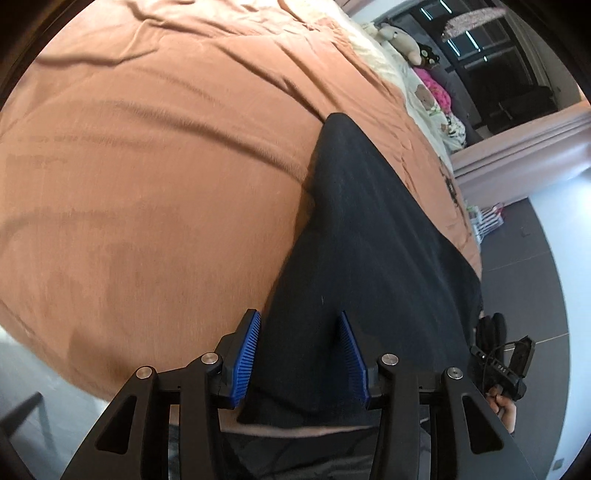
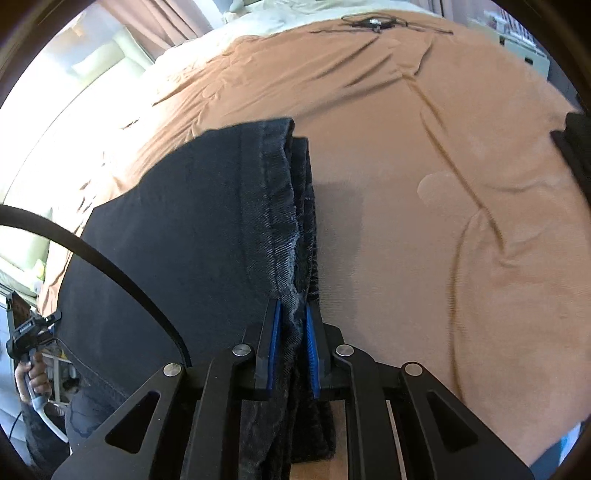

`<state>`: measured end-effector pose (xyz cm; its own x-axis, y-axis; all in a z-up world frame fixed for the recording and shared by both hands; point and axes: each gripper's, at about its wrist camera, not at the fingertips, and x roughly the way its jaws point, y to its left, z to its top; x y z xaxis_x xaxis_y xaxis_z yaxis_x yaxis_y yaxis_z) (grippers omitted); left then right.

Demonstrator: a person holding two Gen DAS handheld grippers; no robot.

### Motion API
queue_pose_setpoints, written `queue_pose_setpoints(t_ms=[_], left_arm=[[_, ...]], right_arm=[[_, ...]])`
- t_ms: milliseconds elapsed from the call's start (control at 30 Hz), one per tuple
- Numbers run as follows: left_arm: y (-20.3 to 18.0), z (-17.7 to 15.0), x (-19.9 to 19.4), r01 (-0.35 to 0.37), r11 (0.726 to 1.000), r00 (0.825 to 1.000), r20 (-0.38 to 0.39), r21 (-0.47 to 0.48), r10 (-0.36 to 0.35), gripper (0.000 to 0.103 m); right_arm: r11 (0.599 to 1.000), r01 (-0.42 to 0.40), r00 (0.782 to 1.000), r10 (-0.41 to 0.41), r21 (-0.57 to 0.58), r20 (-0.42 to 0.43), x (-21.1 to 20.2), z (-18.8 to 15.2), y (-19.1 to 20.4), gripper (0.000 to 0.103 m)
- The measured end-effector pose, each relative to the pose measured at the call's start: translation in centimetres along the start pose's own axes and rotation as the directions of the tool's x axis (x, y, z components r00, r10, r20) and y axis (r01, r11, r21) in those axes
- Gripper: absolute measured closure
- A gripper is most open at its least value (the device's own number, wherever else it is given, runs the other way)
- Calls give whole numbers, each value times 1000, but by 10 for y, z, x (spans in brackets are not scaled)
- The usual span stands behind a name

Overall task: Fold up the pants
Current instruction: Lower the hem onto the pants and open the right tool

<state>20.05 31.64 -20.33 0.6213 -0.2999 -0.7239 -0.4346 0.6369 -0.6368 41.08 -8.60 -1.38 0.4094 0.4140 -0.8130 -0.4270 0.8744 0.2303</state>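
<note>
Dark denim pants (image 1: pixel 369 229) lie stretched over an orange bedspread (image 1: pixel 147 166). In the left wrist view my left gripper (image 1: pixel 299 325) stands wide open, its blue pads (image 1: pixel 245 354) on either side of the pants' edge, not closed on it. In the right wrist view my right gripper (image 2: pixel 293 332) is shut on the pants (image 2: pixel 192 229) at the frayed hem end, with layers of cloth pinched between the blue pads (image 2: pixel 275 339). The right gripper also shows in the left wrist view (image 1: pixel 506 365), held in a hand at the far right. The left gripper shows small in the right wrist view (image 2: pixel 29 328).
Pillows and soft toys (image 1: pixel 410 44) lie at the head of the bed. A dark cable (image 2: pixel 373 22) lies on the far side of the bedspread (image 2: pixel 443 184). Grey floor (image 1: pixel 535 266) runs beside the bed. A black strap (image 2: pixel 110 269) crosses the pants.
</note>
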Motion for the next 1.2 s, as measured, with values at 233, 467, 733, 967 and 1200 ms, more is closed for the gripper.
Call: queue_pose_setpoints(t_ms=[233, 467, 733, 967, 1200], left_arm=[[9, -14, -6, 77, 996, 997, 21, -49, -76, 74], [4, -22, -23, 115, 992, 992, 63, -43, -112, 85], [12, -23, -14, 126, 985, 991, 59, -118, -120, 64], [19, -22, -6, 182, 973, 983, 60, -141, -175, 58], [18, -17, 1, 219, 965, 975, 83, -147, -208, 58]], right_arm=[[999, -15, 995, 19, -40, 98, -52, -7, 25, 91], [991, -67, 990, 80, -118, 115, -65, -22, 73, 91], [967, -150, 986, 163, -208, 48, -19, -36, 136, 91], [948, -210, 976, 217, -239, 2, 24, -38, 175, 91], [946, -223, 975, 219, -234, -40, 64, -33, 188, 91]])
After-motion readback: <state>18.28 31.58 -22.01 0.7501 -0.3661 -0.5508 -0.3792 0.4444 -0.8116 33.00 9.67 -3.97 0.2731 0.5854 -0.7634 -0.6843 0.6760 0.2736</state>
